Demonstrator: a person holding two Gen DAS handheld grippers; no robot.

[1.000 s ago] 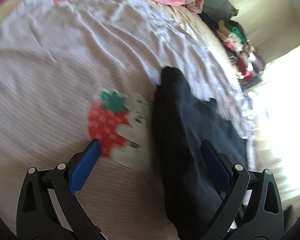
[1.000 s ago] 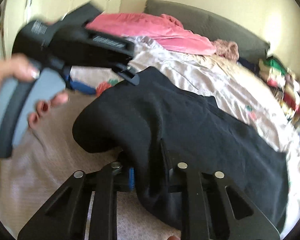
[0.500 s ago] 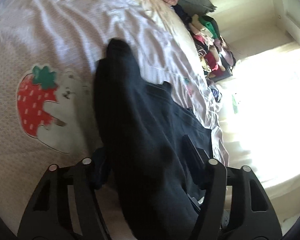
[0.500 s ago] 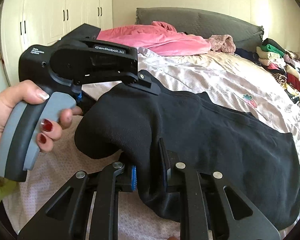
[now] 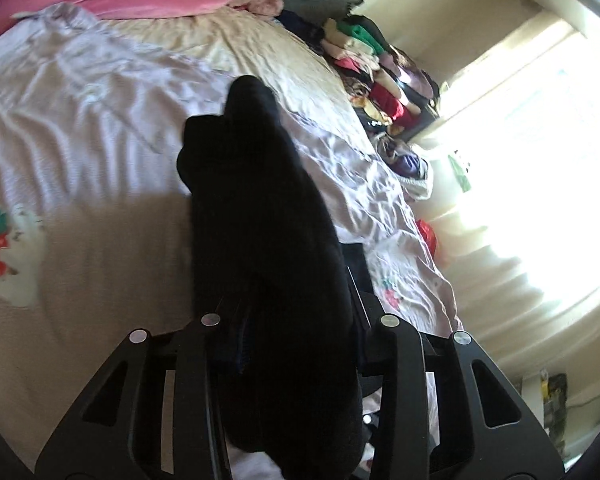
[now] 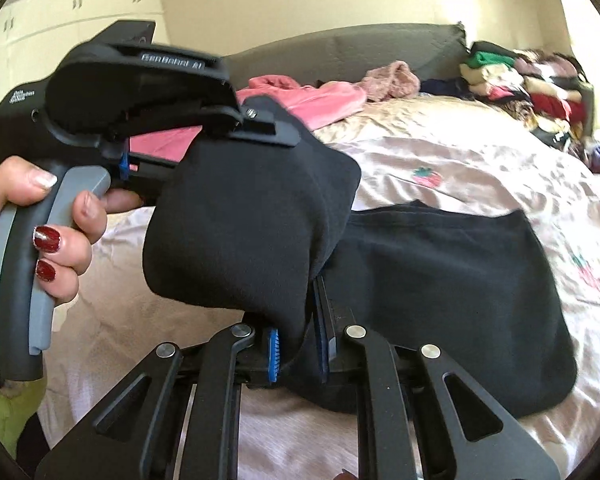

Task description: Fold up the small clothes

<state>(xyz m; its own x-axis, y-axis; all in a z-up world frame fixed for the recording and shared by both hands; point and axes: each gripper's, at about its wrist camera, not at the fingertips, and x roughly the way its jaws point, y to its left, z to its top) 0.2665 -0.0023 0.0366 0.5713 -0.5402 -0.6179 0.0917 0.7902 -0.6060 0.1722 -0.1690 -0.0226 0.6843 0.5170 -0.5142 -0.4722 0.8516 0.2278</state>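
A black garment [image 6: 440, 280] lies on the bed, its near-left part raised and doubled over the flat rest. My left gripper [image 6: 268, 136], held by a person's hand [image 6: 60, 220], has the raised corner between its jaws, which are closing on the cloth. In the left wrist view the black garment [image 5: 260, 240] drapes over my left gripper [image 5: 296, 320] and hides its pads. My right gripper [image 6: 299, 344] pinches the garment's near edge between its blue pads [image 6: 274, 356] and is tightening on it.
The bed sheet [image 6: 428, 136] is pale pink with strawberry prints. A pink garment [image 6: 320, 100] and a grey headboard [image 6: 360, 48] are at the far end. A pile of folded clothes [image 6: 520, 76] lies far right. A bright window [image 5: 540, 160] lies beyond the bed's edge.
The left gripper went from wide open over the sheet to closed on the garment's corner and rose with it. Both grippers carried the raised cloth across toward the flat part.
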